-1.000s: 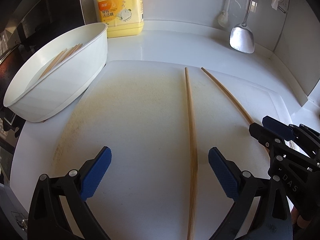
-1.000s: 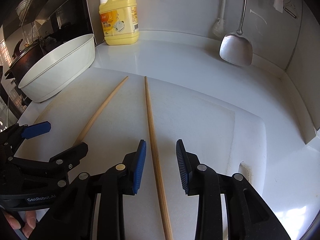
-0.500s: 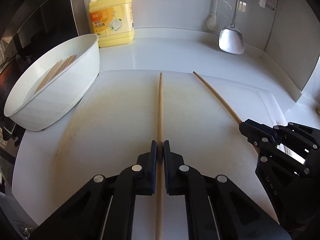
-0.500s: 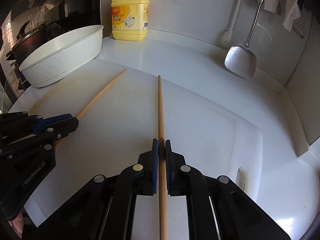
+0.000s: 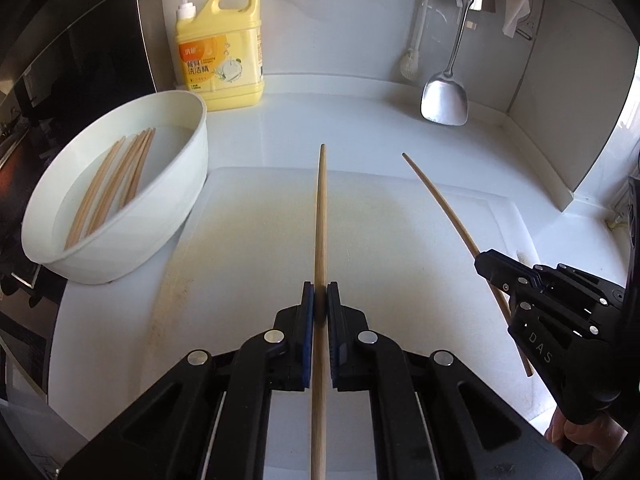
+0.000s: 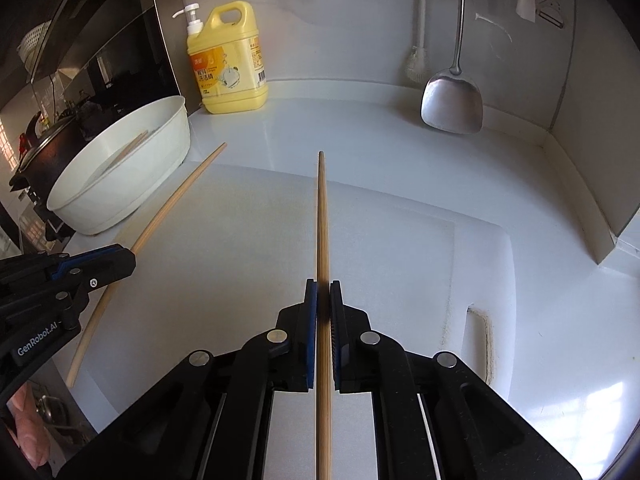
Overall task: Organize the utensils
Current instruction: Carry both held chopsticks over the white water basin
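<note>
Each gripper holds one long wooden chopstick, lifted off the white cutting board (image 5: 248, 240). My left gripper (image 5: 320, 292) is shut on a chopstick (image 5: 321, 208) that points straight ahead. In the left wrist view the right gripper (image 5: 486, 266) enters from the right with the other chopstick (image 5: 444, 204). My right gripper (image 6: 323, 290) is shut on that chopstick (image 6: 322, 216). The right wrist view shows the left gripper (image 6: 120, 258) at the left edge, holding its chopstick (image 6: 172, 200). A white basin (image 5: 176, 216) at the left holds several more chopsticks (image 5: 116, 184).
A yellow detergent bottle (image 5: 222, 56) stands at the back by the wall. A metal spatula (image 5: 444, 96) and a brush (image 5: 410, 68) hang on the back wall. A dark stove area lies left of the basin. The counter's raised edge runs along the right.
Both grippers closed on their chopsticks and then lifted them off the board. The view now sits higher and shows more of the wall and the basin's inside.
</note>
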`<state>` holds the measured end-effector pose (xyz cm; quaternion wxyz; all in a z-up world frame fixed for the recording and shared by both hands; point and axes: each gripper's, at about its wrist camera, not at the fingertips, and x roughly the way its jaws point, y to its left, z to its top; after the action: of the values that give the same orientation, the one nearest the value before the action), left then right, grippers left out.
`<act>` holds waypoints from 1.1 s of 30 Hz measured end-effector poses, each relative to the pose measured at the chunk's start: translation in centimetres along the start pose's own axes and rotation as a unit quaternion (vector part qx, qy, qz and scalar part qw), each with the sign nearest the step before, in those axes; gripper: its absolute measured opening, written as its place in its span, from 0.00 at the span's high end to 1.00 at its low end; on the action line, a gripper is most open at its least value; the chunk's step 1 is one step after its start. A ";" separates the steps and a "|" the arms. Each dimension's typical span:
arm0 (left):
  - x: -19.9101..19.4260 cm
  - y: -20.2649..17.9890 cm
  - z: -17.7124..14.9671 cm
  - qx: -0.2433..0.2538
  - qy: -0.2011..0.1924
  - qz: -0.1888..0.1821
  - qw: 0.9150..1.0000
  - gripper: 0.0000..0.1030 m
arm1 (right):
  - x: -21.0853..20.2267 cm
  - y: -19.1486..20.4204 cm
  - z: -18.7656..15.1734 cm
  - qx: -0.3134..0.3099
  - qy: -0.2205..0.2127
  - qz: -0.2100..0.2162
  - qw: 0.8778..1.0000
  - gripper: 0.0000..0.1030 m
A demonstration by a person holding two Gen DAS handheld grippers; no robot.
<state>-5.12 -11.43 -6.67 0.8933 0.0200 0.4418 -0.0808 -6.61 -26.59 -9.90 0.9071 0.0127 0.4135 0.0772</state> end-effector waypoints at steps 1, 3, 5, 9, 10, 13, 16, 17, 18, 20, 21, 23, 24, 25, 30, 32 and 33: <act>-0.9 0.3 0.4 -0.001 -0.004 -0.003 1.000 0.93 | -0.6 0.2 0.3 0.002 -0.005 0.000 1.000 0.94; -2.7 0.9 1.2 0.000 -0.016 -0.003 1.000 0.93 | -2.0 0.6 1.2 0.002 -0.017 0.000 1.000 0.94; -4.4 1.9 2.0 -0.003 -0.025 -0.001 1.000 0.93 | -3.5 1.1 2.2 0.001 -0.029 0.003 1.000 0.94; -7.0 4.8 3.4 -0.021 -0.039 0.004 0.999 0.93 | -5.4 3.0 4.6 -0.009 -0.043 0.011 0.999 0.94; -7.5 5.7 3.7 -0.024 -0.045 0.007 0.999 0.93 | -5.6 3.7 5.3 -0.010 -0.046 0.013 0.999 0.94; -9.1 9.4 5.3 -0.039 -0.060 0.021 0.997 0.93 | -5.9 6.4 7.8 -0.016 -0.059 0.026 0.998 0.94; -9.8 14.0 6.9 -0.050 -0.072 0.036 0.996 0.93 | -5.2 10.0 10.6 -0.022 -0.073 0.037 0.996 0.94; -9.8 15.6 7.5 -0.054 -0.074 0.041 0.995 0.93 | -4.8 11.3 11.5 -0.023 -0.077 0.042 0.996 0.94; -9.8 17.2 8.0 -0.055 -0.076 0.045 0.995 0.93 | -4.4 12.6 12.5 -0.024 -0.080 0.046 0.995 0.94; -9.2 20.3 9.1 -0.053 -0.072 0.056 0.994 0.93 | -3.2 15.4 14.1 -0.023 -0.085 0.048 0.995 0.94; -8.5 22.0 9.6 -0.052 -0.067 0.057 0.995 0.93 | -2.5 16.8 15.0 -0.020 -0.083 0.051 0.995 0.94; -7.1 24.8 10.2 -0.049 -0.059 0.056 0.995 0.93 | -0.9 19.4 16.3 -0.012 -0.080 0.054 0.995 0.94; -6.2 26.1 10.6 -0.047 -0.053 0.052 0.996 0.93 | 0.1 20.5 16.9 -0.006 -0.076 0.056 0.996 0.94; -5.3 27.2 10.9 -0.047 -0.046 0.048 0.997 0.93 | 1.1 21.6 17.3 0.000 -0.071 0.058 0.996 0.94; -1.5 30.4 12.1 -0.032 -0.013 0.025 0.999 0.93 | 5.3 25.9 18.7 0.017 -0.043 0.060 0.997 0.94; -0.2 31.1 12.1 -0.031 0.003 0.016 0.999 0.93 | 6.9 26.7 18.7 0.031 -0.028 0.064 0.997 0.94; 0.4 31.4 12.2 -0.032 0.010 0.010 0.999 0.93 | 7.8 27.0 18.6 0.040 -0.020 0.067 0.997 0.94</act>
<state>9.77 18.15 -0.69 0.8897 -0.0035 0.4529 -0.0574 8.88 1.96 -1.16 0.9065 0.0781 0.3967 0.1215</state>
